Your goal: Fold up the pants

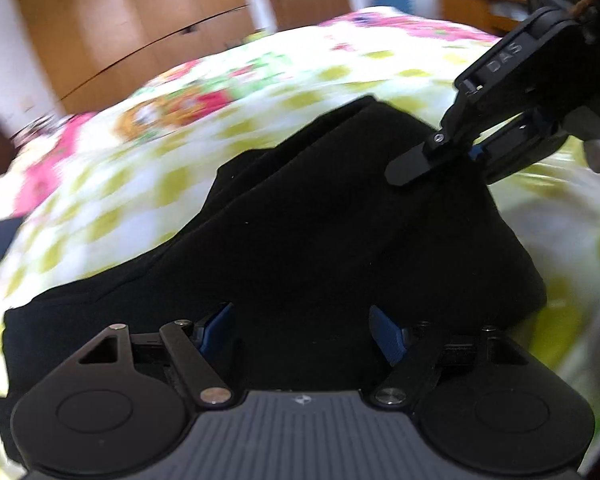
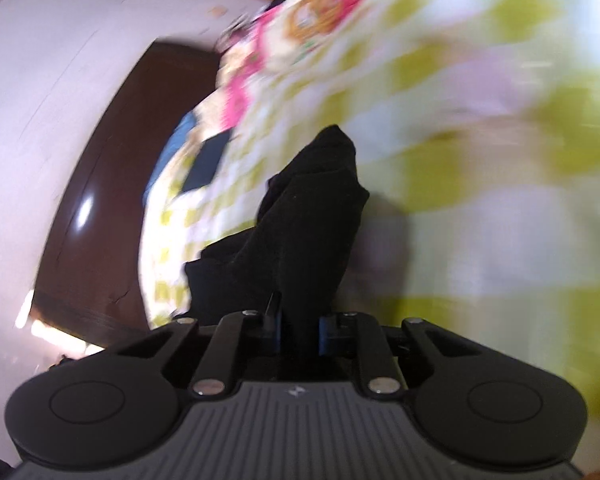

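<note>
The black pants point(image 1: 308, 232) lie bunched on the flowered bedspread point(image 1: 172, 148). My left gripper point(image 1: 300, 336) hovers low over their near part with its blue-padded jaws wide apart and black cloth between and under them. My right gripper point(image 1: 460, 160) shows at the upper right of the left wrist view, pinching the far edge of the pants. In the right wrist view my right gripper point(image 2: 298, 328) is shut on a fold of the pants point(image 2: 300, 220), which rises from its jaws.
The bedspread point(image 2: 480, 160) covers the whole bed. Wooden wardrobes point(image 1: 120, 28) stand behind it. A dark brown headboard point(image 2: 112, 184) and a white wall are at the bed's end. A desk point(image 1: 484, 4) is at the far right.
</note>
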`<move>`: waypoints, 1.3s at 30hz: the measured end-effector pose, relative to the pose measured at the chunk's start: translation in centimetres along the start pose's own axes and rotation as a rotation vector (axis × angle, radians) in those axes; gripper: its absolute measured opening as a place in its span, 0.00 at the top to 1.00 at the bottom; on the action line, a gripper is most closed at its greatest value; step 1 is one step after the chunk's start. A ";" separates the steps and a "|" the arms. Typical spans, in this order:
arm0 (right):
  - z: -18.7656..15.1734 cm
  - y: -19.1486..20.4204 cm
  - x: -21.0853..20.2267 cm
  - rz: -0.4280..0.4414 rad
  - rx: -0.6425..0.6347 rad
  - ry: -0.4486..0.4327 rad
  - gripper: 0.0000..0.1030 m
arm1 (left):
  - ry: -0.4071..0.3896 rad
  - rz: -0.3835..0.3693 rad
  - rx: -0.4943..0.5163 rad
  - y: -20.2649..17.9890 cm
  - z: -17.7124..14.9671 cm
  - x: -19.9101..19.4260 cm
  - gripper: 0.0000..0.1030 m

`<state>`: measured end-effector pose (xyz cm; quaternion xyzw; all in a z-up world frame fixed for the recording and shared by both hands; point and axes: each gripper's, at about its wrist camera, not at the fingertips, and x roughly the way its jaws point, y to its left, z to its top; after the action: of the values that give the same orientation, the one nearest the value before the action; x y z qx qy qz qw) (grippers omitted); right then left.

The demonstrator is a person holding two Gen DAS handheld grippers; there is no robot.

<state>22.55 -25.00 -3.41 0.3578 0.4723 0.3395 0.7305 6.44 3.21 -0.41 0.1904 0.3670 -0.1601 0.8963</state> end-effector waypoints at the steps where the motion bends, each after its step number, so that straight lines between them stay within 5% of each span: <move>1: -0.2 -0.8 -1.3 -0.017 0.026 -0.015 0.84 | -0.007 -0.034 0.020 -1.0 0.5 0.0 0.17; 5: -1.3 -2.5 -5.5 -0.089 0.027 -0.096 0.83 | -0.051 -0.087 0.162 -4.3 2.8 -0.5 0.17; 10: -1.4 -1.1 -6.0 -0.100 -0.059 -0.185 0.80 | -0.107 0.042 0.207 -4.6 5.6 -0.1 0.15; 17: -4.3 4.8 -5.3 -0.213 -0.436 -0.301 0.80 | 0.020 0.166 0.217 -3.3 5.8 3.3 0.15; 27: -6.8 8.5 -2.9 -0.083 -0.718 -0.253 0.78 | 0.136 0.197 0.193 -3.3 4.7 5.7 0.14; 33: -6.9 7.8 -2.7 -0.057 -0.717 -0.226 0.76 | 0.153 0.205 0.201 -3.5 5.1 6.6 0.14; 39: -3.6 2.6 -5.4 -0.155 -0.422 -0.249 0.74 | 0.108 0.194 0.225 -3.7 5.0 5.8 0.15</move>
<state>17.02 -27.41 0.10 0.1992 0.3233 0.3268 0.8654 11.83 -3.15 -2.14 0.3325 0.3744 -0.1023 0.8595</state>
